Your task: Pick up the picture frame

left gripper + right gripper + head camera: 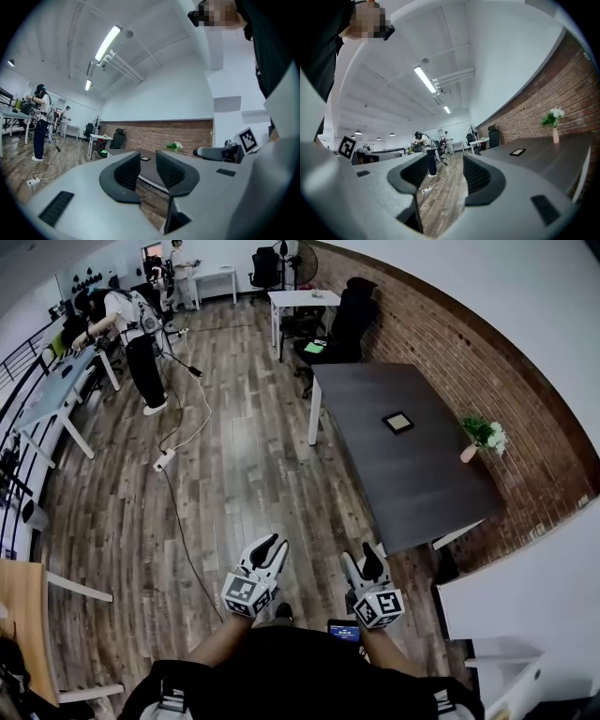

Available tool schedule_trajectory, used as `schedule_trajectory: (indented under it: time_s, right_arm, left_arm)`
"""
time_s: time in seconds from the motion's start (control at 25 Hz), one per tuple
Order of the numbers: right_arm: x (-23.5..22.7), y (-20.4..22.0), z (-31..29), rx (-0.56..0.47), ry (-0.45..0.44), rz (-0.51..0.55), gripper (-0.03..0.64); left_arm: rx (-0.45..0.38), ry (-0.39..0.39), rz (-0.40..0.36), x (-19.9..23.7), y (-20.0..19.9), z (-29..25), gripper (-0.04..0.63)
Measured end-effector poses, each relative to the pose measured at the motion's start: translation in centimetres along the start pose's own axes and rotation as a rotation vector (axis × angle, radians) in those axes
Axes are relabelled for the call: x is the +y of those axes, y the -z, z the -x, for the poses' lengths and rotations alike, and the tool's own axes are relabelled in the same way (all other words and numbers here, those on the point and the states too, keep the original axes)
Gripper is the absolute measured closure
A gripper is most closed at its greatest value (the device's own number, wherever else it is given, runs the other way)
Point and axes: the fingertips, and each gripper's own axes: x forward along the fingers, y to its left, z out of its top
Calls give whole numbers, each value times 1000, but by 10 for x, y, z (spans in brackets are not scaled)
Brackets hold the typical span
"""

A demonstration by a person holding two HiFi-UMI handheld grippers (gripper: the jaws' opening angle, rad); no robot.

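Picture frame (397, 422) lies flat on the dark table (412, 484), at about one o'clock from both grippers and well apart from them, with a potted plant (483, 434) at its three o'clock. The left gripper (272, 549) and right gripper (364, 563) are held close to the person's body, each with its jaws parted and nothing between them. The frame looks light, stiff and thin, and its face is probably glass, so it is best pinched across one edge after that edge is tipped up.

One picture frame (397, 422); one flower vase (475, 441); one dark table (412, 479); one fan (302, 261).
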Motion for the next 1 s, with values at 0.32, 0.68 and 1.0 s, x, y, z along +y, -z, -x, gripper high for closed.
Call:
schedule_trajectory:
  time_s: [0.32,0.68,1.0]
  right_arm:
    - [-7,-12,-102,-20,-23,9,379]
    - [-42,-6,-165,14,-54,5,379]
    - [-87,-11,-256,7,-111,-7,379]
  left_arm:
    - [6,25,10,75,-14,-63,503]
    - [16,-48,48,130,-5,-113,503]
    - [21,-90,45,178,-11,-184,503]
